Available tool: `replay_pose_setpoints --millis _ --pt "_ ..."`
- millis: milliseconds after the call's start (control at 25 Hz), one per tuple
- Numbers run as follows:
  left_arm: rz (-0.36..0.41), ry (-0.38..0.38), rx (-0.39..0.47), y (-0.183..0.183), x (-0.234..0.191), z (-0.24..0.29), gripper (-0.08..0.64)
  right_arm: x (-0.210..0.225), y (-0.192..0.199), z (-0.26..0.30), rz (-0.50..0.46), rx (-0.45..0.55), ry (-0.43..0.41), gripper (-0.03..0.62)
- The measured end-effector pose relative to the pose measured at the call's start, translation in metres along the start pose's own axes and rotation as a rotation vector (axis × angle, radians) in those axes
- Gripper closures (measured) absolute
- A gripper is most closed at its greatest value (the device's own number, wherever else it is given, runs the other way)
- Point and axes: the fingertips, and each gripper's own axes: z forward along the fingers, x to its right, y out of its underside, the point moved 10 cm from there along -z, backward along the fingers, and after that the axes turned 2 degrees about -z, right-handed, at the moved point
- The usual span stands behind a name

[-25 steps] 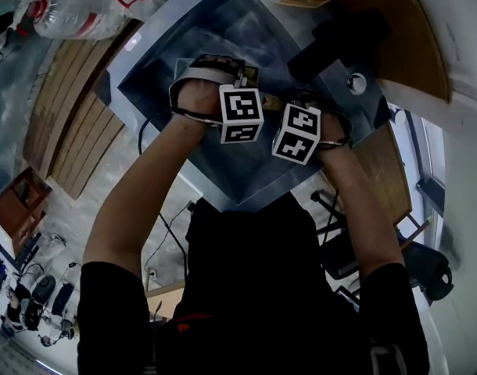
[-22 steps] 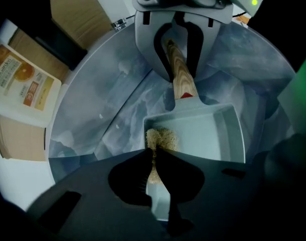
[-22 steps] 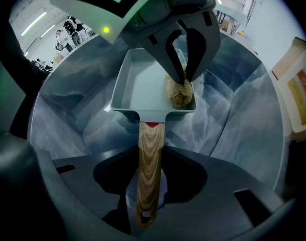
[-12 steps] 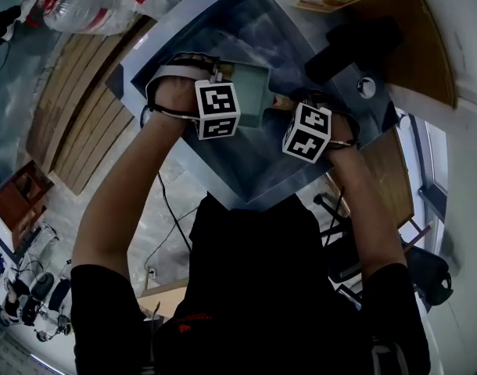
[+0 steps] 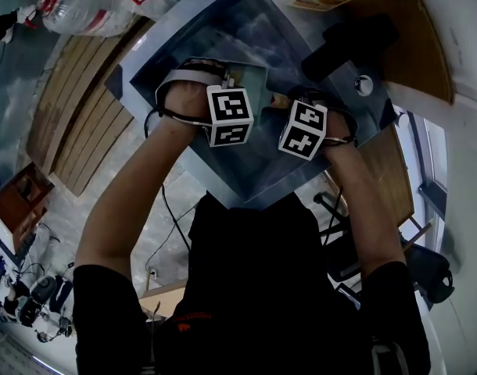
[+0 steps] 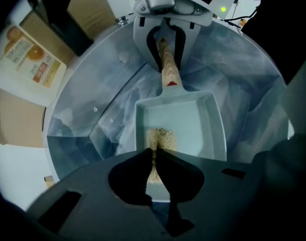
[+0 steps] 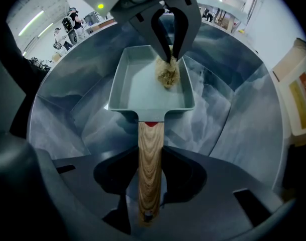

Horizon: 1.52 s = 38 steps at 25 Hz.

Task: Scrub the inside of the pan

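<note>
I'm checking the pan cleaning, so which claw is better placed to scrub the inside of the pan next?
Left. The left claw pinches the scrub pad inside the pan, ready to rub, while the right claw is clamped on the wooden handle and seems needed to steady the pan.

Bench [image 5: 414, 45]: brown wood top with a sunken sink basin [image 6: 93, 119], blue-grey marbled finish and sloped walls, lying below and all round the fingers [image 6: 133, 179] of the left gripper [image 6: 154, 154]. On the wood, ahead and to the left of those fingers: one printed leaflet [image 6: 35, 59] with an orange picture, lying flat. One black object [image 5: 349, 41] near it, kind not made out. One round metal fitting [image 5: 364, 84] just beside the black object, at the basin's edge.
</note>
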Motion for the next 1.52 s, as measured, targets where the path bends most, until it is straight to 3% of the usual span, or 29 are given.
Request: replay_pose_setpoints --millis 280,560,800,1040,1360,1520 --pt "0.017 0.022 0.04 -0.04 0.023 0.002 0.523 0.001 0.002 -0.001 0.001 0.016 -0.002 0.446" --pt "0.031 0.017 0.021 -0.056 0.022 0.009 0.523 0.0 0.002 -0.001 0.002 0.018 -0.002 0.446" --pt "0.05 0.031 -0.032 -0.041 0.025 0.011 0.525 0.0 0.002 -0.001 0.004 0.023 -0.001 0.446" --pt "0.009 0.108 -0.139 0.01 0.026 0.014 0.525 0.0 0.003 0.0 0.006 0.017 0.001 0.446" --pt "-0.015 0.126 -0.143 0.016 0.026 0.015 0.525 0.0 0.001 0.0 0.008 0.009 0.005 0.448" --pt "-0.003 0.111 -0.103 0.003 0.03 0.001 0.525 -0.001 0.001 0.0 0.015 0.012 0.006 0.448"
